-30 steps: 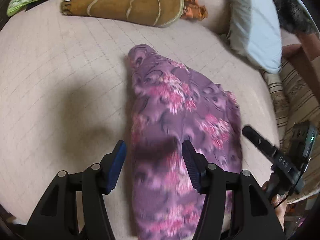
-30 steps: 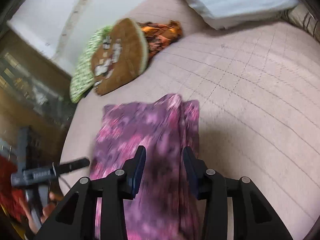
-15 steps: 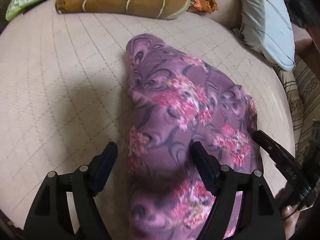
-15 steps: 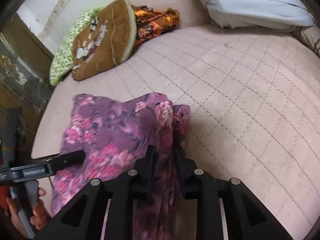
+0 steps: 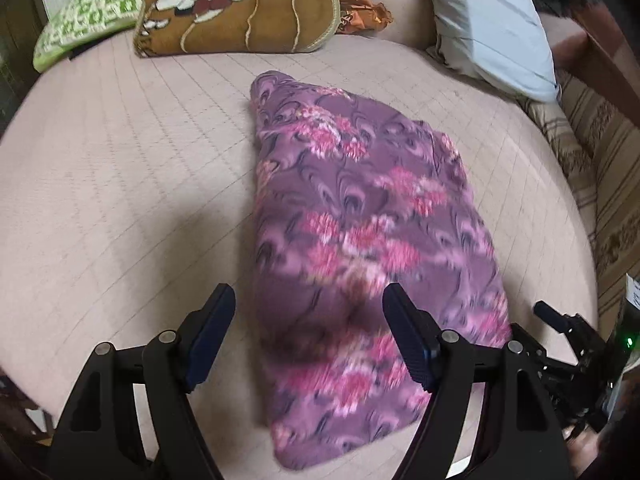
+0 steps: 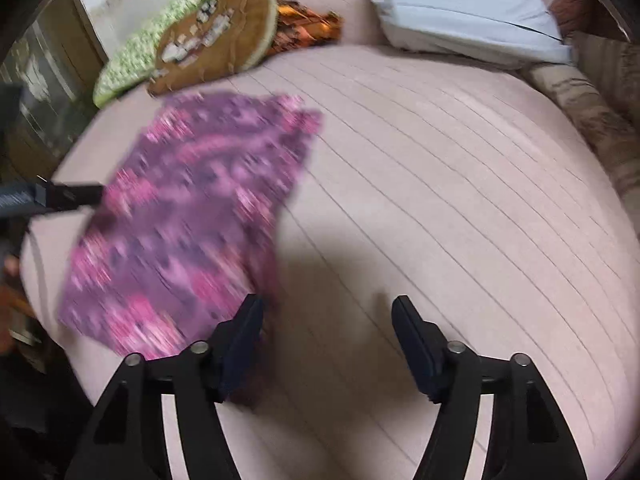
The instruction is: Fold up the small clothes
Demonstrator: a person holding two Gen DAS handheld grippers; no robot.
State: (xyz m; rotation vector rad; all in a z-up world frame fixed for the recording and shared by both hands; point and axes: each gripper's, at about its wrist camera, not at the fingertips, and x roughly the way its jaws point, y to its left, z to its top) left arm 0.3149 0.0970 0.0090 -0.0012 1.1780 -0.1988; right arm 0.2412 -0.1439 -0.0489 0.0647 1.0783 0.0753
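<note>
A purple garment with pink flowers (image 5: 360, 220) lies folded lengthwise on the beige quilted bed (image 5: 120, 180). It also shows in the right wrist view (image 6: 192, 216), at the left. My left gripper (image 5: 308, 332) is open and empty above the garment's near end. My right gripper (image 6: 326, 340) is open and empty, just right of the garment's near edge; its left finger (image 6: 240, 336) is beside the cloth. The right gripper's tip shows at the lower right of the left wrist view (image 5: 560, 320).
A brown teddy-bear cushion (image 5: 240, 4) and a green patterned cushion (image 5: 88, 8) lie at the far edge, with an orange cloth (image 5: 360, 16) behind. A pale blue pillow (image 5: 492, 20) is at the far right. A striped blanket (image 5: 600, 160) runs along the right edge.
My right gripper has let go of the garment's edge, opened wide and moved to the right. My left gripper has opened wider and drawn back. The garment now lies flat.
</note>
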